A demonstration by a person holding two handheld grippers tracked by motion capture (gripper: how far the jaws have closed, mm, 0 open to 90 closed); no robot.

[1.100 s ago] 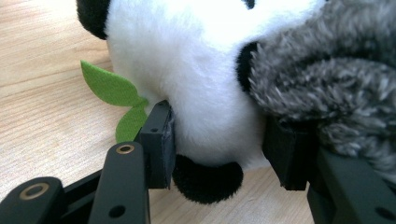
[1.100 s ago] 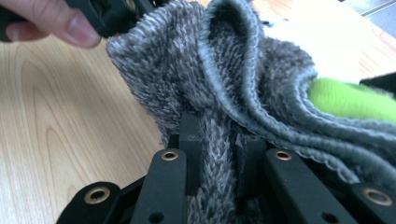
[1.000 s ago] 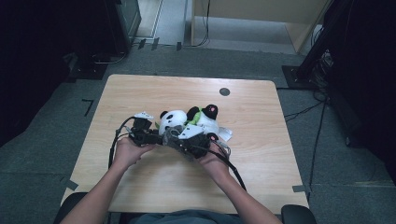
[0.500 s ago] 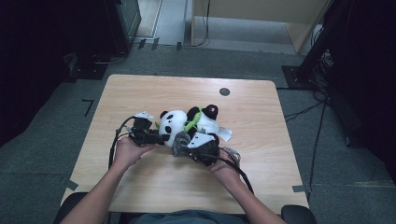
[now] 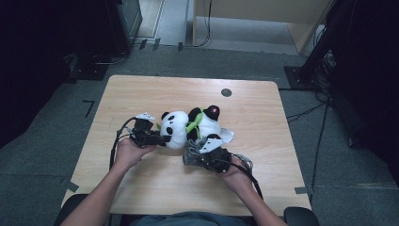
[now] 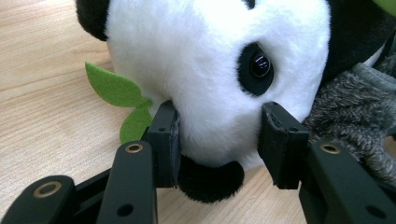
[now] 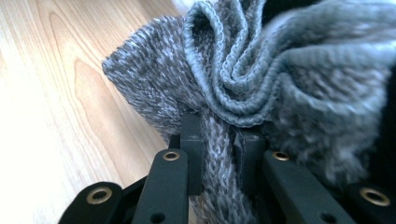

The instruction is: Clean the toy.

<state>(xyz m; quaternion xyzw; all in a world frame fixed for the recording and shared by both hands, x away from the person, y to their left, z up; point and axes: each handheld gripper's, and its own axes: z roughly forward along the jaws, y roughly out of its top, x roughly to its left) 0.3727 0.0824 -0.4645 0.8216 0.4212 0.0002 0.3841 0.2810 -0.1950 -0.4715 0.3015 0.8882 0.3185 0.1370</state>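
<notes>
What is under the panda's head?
The wooden table is beneath the panda, with a green leaf poking out beside its cheek. The head hides whatever else lies directly below.

A lab or recording room, not a home — one bare wooden bench (image 5: pixel 155 94) stands alone on grey carpet (image 5: pixel 329 197), its spot marked with strips of tape (image 5: pixel 302 190). Black cables (image 5: pixel 306 113) trail over the floor to dark equipment stands (image 5: pixel 320 52) at the edges — a pale wooden cabinet (image 5: pixel 263 14) sits behind.

Both forearms reach forward, left tool (image 5: pixel 157 139) jaws just closing part-way, right tool (image 5: pixel 195 157) jaws pinched tight.
</notes>
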